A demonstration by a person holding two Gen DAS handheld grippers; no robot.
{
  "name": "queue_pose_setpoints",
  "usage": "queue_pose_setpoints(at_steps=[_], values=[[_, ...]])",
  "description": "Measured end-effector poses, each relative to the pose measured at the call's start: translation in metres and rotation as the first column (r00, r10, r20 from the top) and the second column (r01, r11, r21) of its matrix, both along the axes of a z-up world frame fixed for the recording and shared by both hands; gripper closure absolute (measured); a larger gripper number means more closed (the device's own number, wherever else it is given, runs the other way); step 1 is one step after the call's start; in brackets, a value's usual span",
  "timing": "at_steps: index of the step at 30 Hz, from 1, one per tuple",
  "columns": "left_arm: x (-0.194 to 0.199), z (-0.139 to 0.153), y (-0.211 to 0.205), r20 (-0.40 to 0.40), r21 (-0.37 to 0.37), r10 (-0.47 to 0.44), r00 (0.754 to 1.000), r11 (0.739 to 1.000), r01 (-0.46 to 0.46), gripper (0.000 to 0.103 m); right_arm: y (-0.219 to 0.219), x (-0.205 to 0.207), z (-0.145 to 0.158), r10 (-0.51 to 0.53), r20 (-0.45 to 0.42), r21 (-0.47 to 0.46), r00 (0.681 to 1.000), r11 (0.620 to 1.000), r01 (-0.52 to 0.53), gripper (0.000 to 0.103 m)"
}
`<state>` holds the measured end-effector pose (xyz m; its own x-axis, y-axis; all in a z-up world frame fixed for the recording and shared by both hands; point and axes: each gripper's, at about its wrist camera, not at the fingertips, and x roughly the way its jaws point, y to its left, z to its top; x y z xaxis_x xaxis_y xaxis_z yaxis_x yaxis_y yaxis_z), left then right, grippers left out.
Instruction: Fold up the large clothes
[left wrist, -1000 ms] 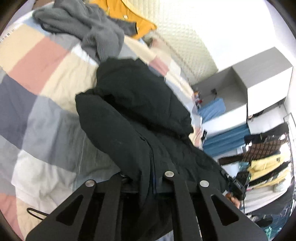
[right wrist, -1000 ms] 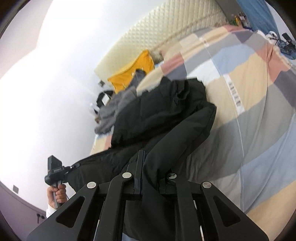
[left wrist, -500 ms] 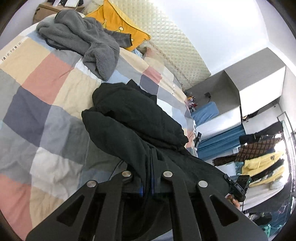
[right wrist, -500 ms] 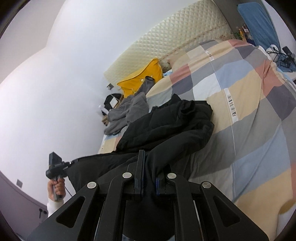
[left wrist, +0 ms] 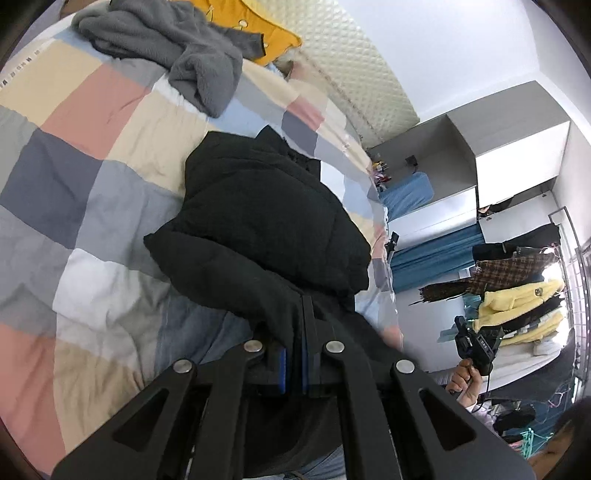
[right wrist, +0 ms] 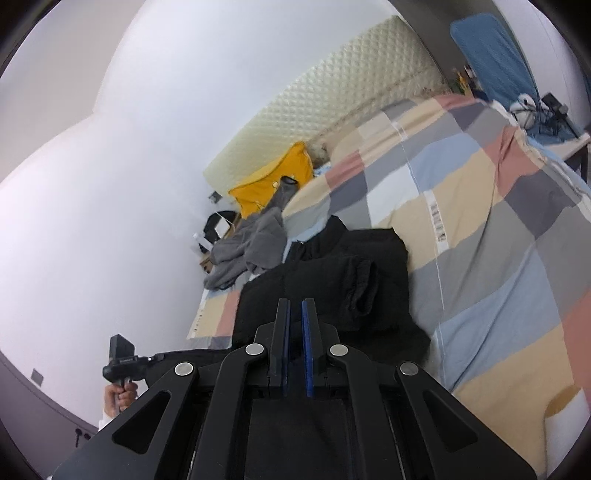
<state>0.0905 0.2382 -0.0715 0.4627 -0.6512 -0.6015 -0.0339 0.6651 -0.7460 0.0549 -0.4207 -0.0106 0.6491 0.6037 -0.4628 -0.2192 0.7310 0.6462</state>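
A black padded jacket (left wrist: 266, 218) lies bunched on the checkered bedspread (left wrist: 85, 177), one sleeve folded over its body. My left gripper (left wrist: 295, 317) is shut on the jacket's near hem and the black cloth drapes over its fingers. In the right wrist view the jacket (right wrist: 332, 288) lies ahead on the bed. My right gripper (right wrist: 295, 306) has its jaws close together with a thin gap, and no cloth shows between the blue pads; it sits just above the jacket's near edge.
A grey fleece garment (left wrist: 177, 48) and a yellow pillow (left wrist: 258, 33) lie near the quilted headboard (left wrist: 354, 74). A clothes rack (left wrist: 517, 295) stands to the right. A desk (right wrist: 546, 122) stands beyond the bed's far side.
My right gripper has let go of the jacket's hem, which it gripped before, and the cloth now lies on the bed. My left gripper keeps its hold and has dropped closer to the bed.
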Motion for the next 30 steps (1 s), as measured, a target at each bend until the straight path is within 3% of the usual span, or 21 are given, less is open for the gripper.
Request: queue_pose_setpoints(at_steps=[3, 8, 9, 10, 11, 15, 19, 30], values=[[0.005, -0.007, -0.01, -0.033, 0.031, -0.026, 0.999, 0.999, 0.027, 0.099, -0.001, 0.011, -0.027, 0.006, -0.096, -0.033, 0.995, 0.999, -0.009, 0.098], [-0.002, -0.016, -0.003, -0.073, 0.056, -0.027, 0.997, 0.998, 0.031, 0.099, -0.002, 0.013, -0.079, 0.011, -0.281, -0.105, 0.96, 0.994, -0.042, 0.092], [-0.003, -0.017, -0.001, -0.078, 0.058, -0.025, 0.997, 0.998, 0.029, 0.099, -0.002, 0.013, -0.091, 0.018, -0.319, -0.118, 0.948, 0.991, -0.058, 0.089], [-0.005, -0.019, 0.0, -0.084, 0.058, -0.023, 0.996, 0.998, 0.028, 0.099, -0.002, 0.014, -0.099, 0.028, -0.345, -0.121, 0.938, 0.99, -0.074, 0.074], [-0.007, -0.022, 0.002, -0.093, 0.063, -0.017, 0.996, 0.998, 0.023, 0.099, -0.002, 0.015, -0.108, 0.041, -0.372, -0.12, 0.927, 0.989, -0.092, 0.066], [-0.015, -0.031, 0.005, -0.133, 0.07, 0.004, 0.991, 0.998, 0.005, 0.099, 0.006, 0.011, -0.141, 0.082, -0.498, -0.142, 0.863, 0.974, -0.174, 0.061], [-0.023, -0.036, 0.008, -0.152, 0.066, 0.024, 0.988, 0.998, -0.014, 0.099, 0.014, -0.002, -0.14, 0.121, -0.544, -0.138, 0.83, 0.963, -0.231, 0.06], [-0.018, -0.037, 0.002, -0.174, 0.072, 0.033, 0.984, 0.997, -0.02, 0.099, 0.033, -0.03, -0.097, 0.163, -0.549, -0.13, 0.82, 0.952, -0.276, 0.054]])
